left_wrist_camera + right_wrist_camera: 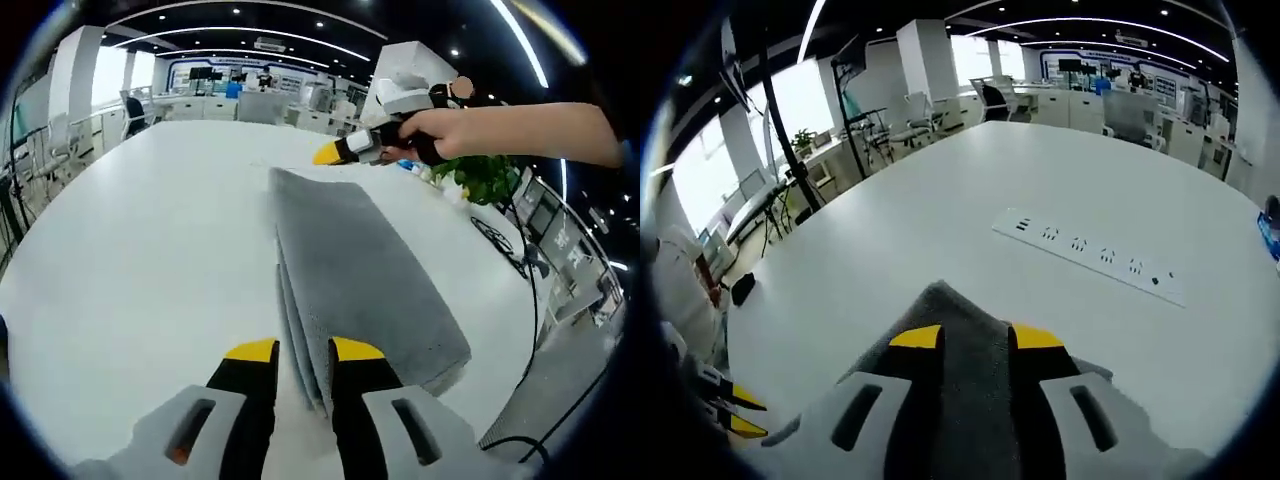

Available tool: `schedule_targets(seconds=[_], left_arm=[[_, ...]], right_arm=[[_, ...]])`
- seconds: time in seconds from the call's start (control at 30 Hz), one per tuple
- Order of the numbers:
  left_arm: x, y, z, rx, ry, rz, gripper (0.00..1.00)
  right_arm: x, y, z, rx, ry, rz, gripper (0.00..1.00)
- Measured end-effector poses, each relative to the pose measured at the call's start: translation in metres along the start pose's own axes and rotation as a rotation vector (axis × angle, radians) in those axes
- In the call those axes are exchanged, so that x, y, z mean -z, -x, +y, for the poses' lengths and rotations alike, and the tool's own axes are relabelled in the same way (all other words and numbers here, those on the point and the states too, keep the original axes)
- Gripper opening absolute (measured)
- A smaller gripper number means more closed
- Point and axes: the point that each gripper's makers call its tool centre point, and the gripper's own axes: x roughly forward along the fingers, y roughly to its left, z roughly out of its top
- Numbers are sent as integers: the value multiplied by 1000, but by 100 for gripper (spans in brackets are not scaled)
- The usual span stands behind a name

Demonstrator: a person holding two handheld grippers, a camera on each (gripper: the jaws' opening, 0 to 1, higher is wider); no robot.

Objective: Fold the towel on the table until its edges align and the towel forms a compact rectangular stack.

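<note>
Lying on the white worktop (150, 230), the grey towel (350, 270) is already folded into a long narrow strip of several layers, its stacked edges showing at the near end in the left gripper view. The left tool (303, 350) has its yellow-tipped jaws standing a little apart, one on each side of that near edge stack; whether they actually pinch the layers I cannot tell. At the far end a hand (440, 135) holds the right tool (327, 154) just above the far corner of the strip. In the right gripper view that tool (976, 337) straddles a raised peak of grey cloth between its jaws, which stand partly open; it looks to have hold of the cloth, though I cannot be sure the pads are pressing.

As for handling, the towel looks soft, limp and light, with a napped surface that should grip well and not slide on the jaws. It will sag between any two held points, and the layers may slip apart if only the top one is caught. My judgement is that the best hold is at the corners of a short end, pinching all layers together, then carrying that end over to meet the other.

A white power strip (1090, 255) lies further off on the worktop, and a green plant (482, 180) stands by the right edge.
</note>
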Motion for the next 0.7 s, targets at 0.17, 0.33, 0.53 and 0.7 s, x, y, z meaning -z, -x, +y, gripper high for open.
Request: schedule_targets(seconds=[0.17,0.33,0.53,0.7], left_arm=[[-8,-9,3,-4,-109,22,22],[-16,-20,2,21,-157,27,23],[-30,-30,8,34,-166,29,26],[-44,-39,11,47,-174,25,32]], right_arm=[[16,13,-9,14,-30,8,24],[29,25,-15,22,-63,4,26],[47,39,-31,62,-119,-7,31],[60,49,-41,75,-155,-10,38]])
